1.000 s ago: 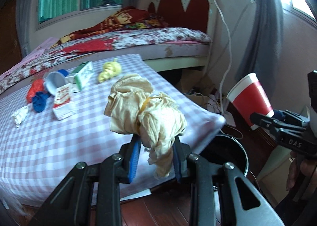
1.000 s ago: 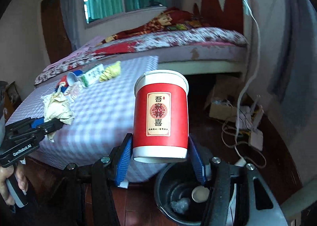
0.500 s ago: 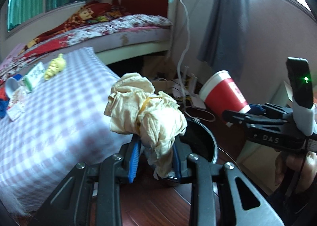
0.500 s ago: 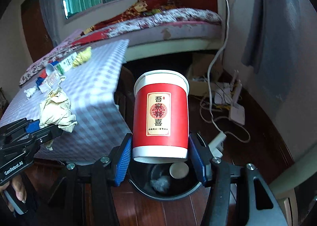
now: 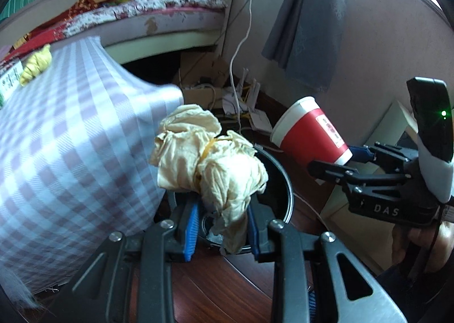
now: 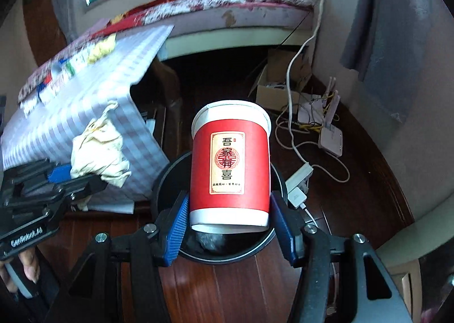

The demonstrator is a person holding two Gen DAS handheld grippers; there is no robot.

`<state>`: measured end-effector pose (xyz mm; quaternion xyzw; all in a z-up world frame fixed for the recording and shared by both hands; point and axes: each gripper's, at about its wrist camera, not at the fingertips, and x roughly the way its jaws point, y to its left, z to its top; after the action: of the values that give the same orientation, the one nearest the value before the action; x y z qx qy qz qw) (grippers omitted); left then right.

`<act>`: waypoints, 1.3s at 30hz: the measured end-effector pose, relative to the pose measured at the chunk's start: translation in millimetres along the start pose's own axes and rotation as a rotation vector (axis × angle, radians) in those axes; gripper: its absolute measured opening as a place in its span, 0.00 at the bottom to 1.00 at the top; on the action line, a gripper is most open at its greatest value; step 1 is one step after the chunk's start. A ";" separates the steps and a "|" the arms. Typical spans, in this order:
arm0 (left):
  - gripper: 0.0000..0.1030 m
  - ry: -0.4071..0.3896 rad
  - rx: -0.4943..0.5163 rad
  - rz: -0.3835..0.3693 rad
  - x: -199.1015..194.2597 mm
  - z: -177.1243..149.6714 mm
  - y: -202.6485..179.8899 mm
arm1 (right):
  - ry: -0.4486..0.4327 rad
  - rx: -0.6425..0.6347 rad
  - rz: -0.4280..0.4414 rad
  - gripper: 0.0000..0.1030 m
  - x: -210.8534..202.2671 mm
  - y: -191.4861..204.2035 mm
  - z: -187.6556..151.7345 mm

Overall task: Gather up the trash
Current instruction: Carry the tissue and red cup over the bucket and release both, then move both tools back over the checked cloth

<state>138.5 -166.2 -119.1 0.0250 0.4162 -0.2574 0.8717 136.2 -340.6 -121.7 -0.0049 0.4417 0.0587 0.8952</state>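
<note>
Nearest in the left wrist view, the left gripper (image 5: 221, 230) has its blue-padded fingers (image 5: 190, 230) pinching the lower tail of a crumpled cream cloth wad (image 5: 208, 160) tied with a rubber band. The wad hangs above the near rim of a black trash bin (image 5: 285, 181) standing on the dark wood floor. Only the tail is gripped, so the bulky top could catch on the rim or fall to the floor outside the bin when let go.

In the right wrist view, the right gripper (image 6: 229, 222) pinches the base of a red paper cup (image 6: 229, 162), held above the bin's opening. A grey lump, probably crumpled paper, lies inside the bin. The two grippers are close together over one opening; they could knock each other, or the cup could bounce off the wad.

Farther off, more litter lies blurred on the checked-cloth bench (image 5: 71, 138), uncollected. A tangle of cables (image 6: 309, 130) lies on the floor just beyond the bin.
</note>
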 end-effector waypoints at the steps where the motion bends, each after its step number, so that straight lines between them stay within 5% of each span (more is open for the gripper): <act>1: 0.29 0.020 -0.011 -0.022 7.0 -0.6 2.7 | 0.011 -0.014 0.001 0.56 3.8 -0.5 -0.9; 12: 0.33 0.108 -0.009 -0.069 58.0 5.5 1.8 | 0.136 -0.108 0.049 0.57 59.9 -7.0 1.9; 14: 0.54 0.119 -0.031 -0.102 66.7 6.3 5.8 | 0.159 -0.110 0.046 0.71 72.5 -9.3 2.1; 15: 0.82 0.123 -0.050 -0.086 71.4 5.7 9.1 | 0.194 -0.093 0.015 0.96 83.2 -14.0 1.0; 16: 0.93 0.122 -0.063 -0.068 73.2 4.2 11.0 | 0.221 -0.076 -0.016 0.99 91.1 -18.4 -0.2; 20: 0.93 0.150 -0.088 -0.021 79.5 -6.9 18.2 | 0.292 -0.002 -0.052 0.99 105.7 -36.7 -11.4; 27: 0.99 0.124 -0.078 0.133 68.9 -23.9 20.7 | 0.248 0.007 -0.070 0.99 95.2 -28.8 -13.1; 39: 0.99 0.069 -0.083 0.159 31.8 -21.2 28.7 | 0.181 0.003 -0.078 0.99 67.1 -9.2 -10.1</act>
<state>153.5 -149.5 -161.3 0.0306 0.4529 -0.1687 0.8749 169.7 -343.6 -181.3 -0.0262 0.5202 0.0225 0.8533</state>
